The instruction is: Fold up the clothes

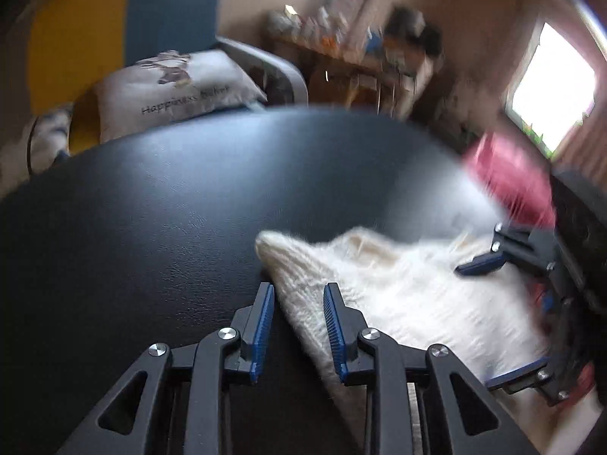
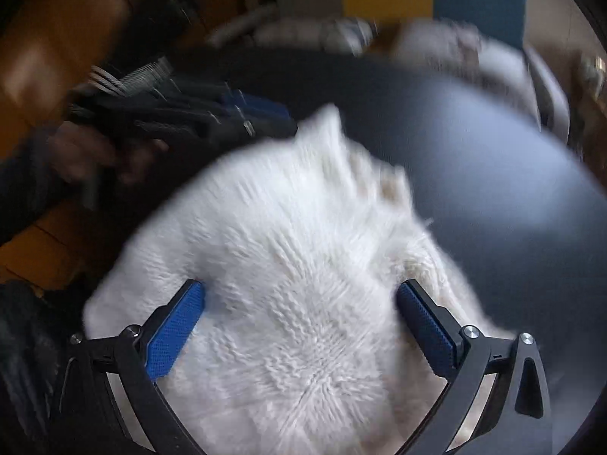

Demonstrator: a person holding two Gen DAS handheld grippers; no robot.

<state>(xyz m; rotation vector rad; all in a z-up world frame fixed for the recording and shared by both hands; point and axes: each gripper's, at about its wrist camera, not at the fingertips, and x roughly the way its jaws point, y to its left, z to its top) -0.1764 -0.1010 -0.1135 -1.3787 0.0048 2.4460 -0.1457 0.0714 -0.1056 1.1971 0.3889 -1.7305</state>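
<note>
A fluffy white knitted garment (image 1: 398,288) is lying on a round black leather-look tabletop (image 1: 159,204), bunched toward the near right part of it as the left wrist camera is seeing it. One ribbed, pointed corner of the knit is reaching out toward the middle of the table, and its left edge is running diagonally down between the fingers of the left gripper (image 1: 297,326). That gripper's black jaws with blue ribbed pads are standing at a middling gap; the cloth edge is lying between them, close against the right pad, and the pads are not pressing on it. To the left of and beyond that corner the dark surface is lying bare up to its far curved rim.

The right gripper (image 2: 299,326) is hanging over the thick middle of the garment with its blue-padded jaws spread wide, white knit filling the space between them without either pad clamping it. In the right wrist view the fabric's near left edge is reaching the table's rim, while bare tabletop is opening out to the right and beyond. The person's left hand (image 2: 87,151), blurred, is gripping the left tool's handle at the upper left.

Past the far rim a pale printed cushion (image 1: 174,91) is sitting on a grey chair (image 1: 280,72).
</note>
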